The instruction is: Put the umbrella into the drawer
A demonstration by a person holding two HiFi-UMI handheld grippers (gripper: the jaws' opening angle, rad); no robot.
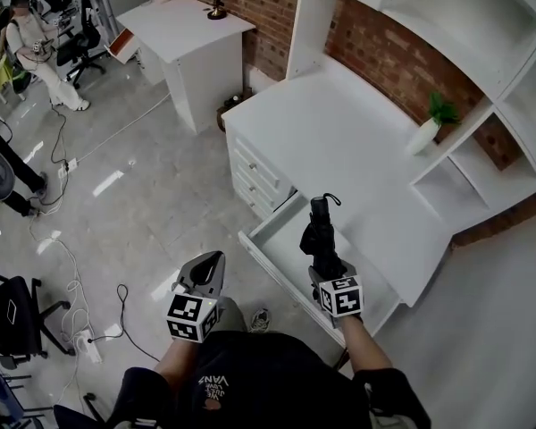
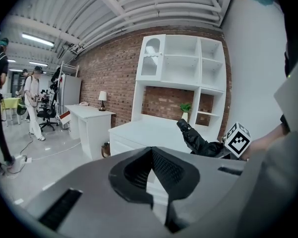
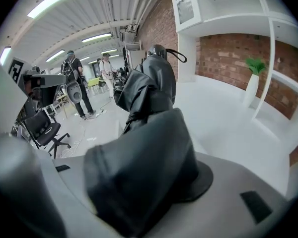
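The folded black umbrella [image 1: 319, 231] is clamped in the right gripper [image 1: 327, 268] and hangs just above the open drawer [image 1: 272, 231], not yet resting inside. The left gripper [image 1: 205, 268] hovers out in front of the drawer, its jaws closed on nothing. With the drawer already open, what is left is likely to lower the umbrella in and let go.

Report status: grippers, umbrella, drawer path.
Left gripper shut, empty. Right gripper shut on folded black fabric umbrella, held over open white drawer, not yet inside. No obstruction visible.
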